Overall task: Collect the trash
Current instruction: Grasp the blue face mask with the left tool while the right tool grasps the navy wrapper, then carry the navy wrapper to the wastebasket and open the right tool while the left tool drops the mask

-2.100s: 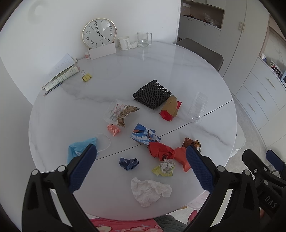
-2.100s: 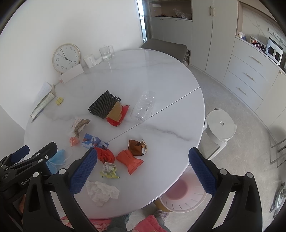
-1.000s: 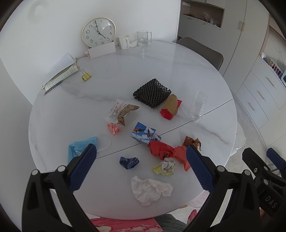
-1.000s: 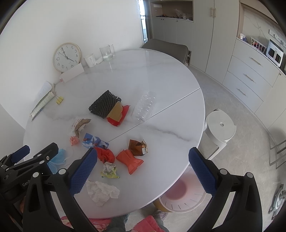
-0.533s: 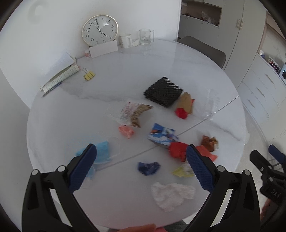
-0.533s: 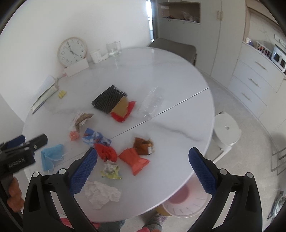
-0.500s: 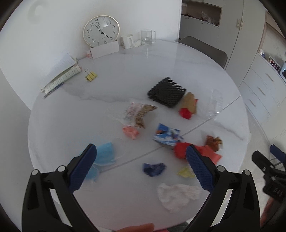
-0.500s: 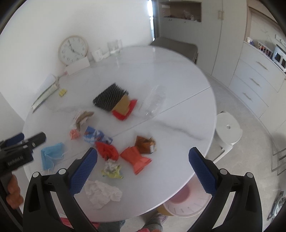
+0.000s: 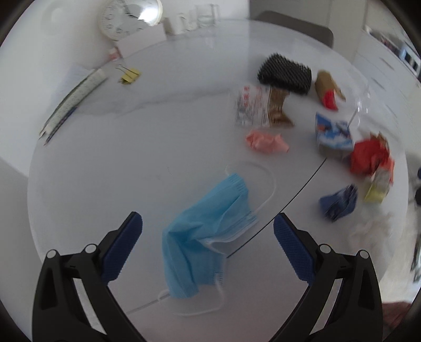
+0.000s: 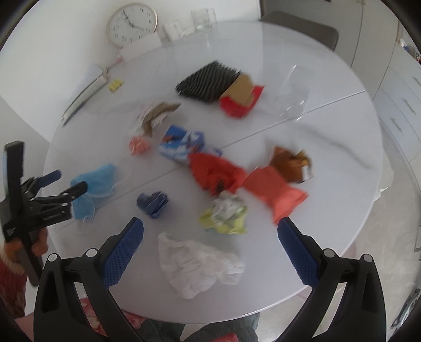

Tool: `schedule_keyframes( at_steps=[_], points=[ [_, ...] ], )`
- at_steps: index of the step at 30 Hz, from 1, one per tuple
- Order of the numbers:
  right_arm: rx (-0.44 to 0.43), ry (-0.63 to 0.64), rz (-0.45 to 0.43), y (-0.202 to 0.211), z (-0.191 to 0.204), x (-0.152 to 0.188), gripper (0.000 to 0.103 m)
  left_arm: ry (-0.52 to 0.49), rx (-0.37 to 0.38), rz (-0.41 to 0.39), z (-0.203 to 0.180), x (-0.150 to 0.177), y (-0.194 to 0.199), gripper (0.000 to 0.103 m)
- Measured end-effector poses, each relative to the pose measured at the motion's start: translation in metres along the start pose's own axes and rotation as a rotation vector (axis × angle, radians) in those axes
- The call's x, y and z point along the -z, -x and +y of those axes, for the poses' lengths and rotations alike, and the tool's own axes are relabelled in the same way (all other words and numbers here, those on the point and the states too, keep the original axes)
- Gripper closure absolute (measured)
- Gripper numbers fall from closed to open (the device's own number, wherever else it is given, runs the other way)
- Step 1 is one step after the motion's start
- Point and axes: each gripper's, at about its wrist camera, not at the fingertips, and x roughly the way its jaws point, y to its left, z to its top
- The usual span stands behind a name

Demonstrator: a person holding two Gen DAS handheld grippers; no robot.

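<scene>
Trash lies scattered on a round white marble table [image 9: 158,136]. My left gripper [image 9: 208,236] is open and hovers just above a blue face mask [image 9: 208,231], which lies between its jaws. It also shows at the left of the right wrist view [image 10: 71,189]. My right gripper [image 10: 210,238] is open above a crumpled white tissue [image 10: 197,263]. Nearby lie a yellow-green wad [image 10: 226,215], a dark blue wrapper [image 10: 152,202], red paper [image 10: 213,171], an orange bag [image 10: 276,192], a brown wrapper [image 10: 289,160], a blue carton [image 10: 181,143] and a pink wad [image 10: 139,144].
A black mesh pad [image 10: 208,81], a red and brown box [image 10: 242,97] and a clear plastic bottle [image 10: 294,92] lie mid-table. A clock [image 10: 131,23], cups, a glass [image 10: 202,17], papers [image 10: 84,92] and a yellow clip [image 10: 115,85] sit at the back. A chair [image 10: 297,26] stands behind.
Both grippers have dropped closer to the table. The left one has swung left over the blue mask, the right one down over the white tissue. Both stay open.
</scene>
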Motion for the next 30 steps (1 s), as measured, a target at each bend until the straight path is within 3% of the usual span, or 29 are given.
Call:
schedule_keyframes(
  at_steps=[2, 9, 14, 19, 26, 29, 30],
  points=[
    [0.003, 0.004, 0.019, -0.007, 0.01, 0.002, 0.002, -0.055, 0.017, 0.01, 0.006, 0.002, -0.014, 0.014],
    [-0.017, -0.046, 0.069, -0.025, 0.032, 0.004, 0.002, -0.169, 0.094, 0.066, 0.011, 0.006, -0.042, 0.058],
    [-0.016, -0.003, 0.068, -0.035, 0.053, 0.002, 0.007, -0.136, 0.12, 0.092, 0.012, 0.005, -0.047, 0.079],
    [-0.013, -0.003, 0.092, -0.06, 0.065, -0.007, 0.022, -0.091, 0.088, 0.057, 0.013, 0.0, -0.022, 0.08],
    [0.034, -0.009, 0.132, -0.096, 0.077, -0.016, 0.029, 0.018, 0.081, 0.001, 0.019, -0.006, 0.018, 0.08],
    [0.048, 0.017, 0.141, -0.104, 0.083, -0.016, 0.041, 0.024, 0.068, -0.008, 0.019, -0.002, 0.027, 0.08],
    [0.051, 0.022, 0.144, -0.106, 0.084, -0.015, 0.049, 0.029, 0.07, -0.006, 0.02, 0.0, 0.029, 0.08]
  ],
)
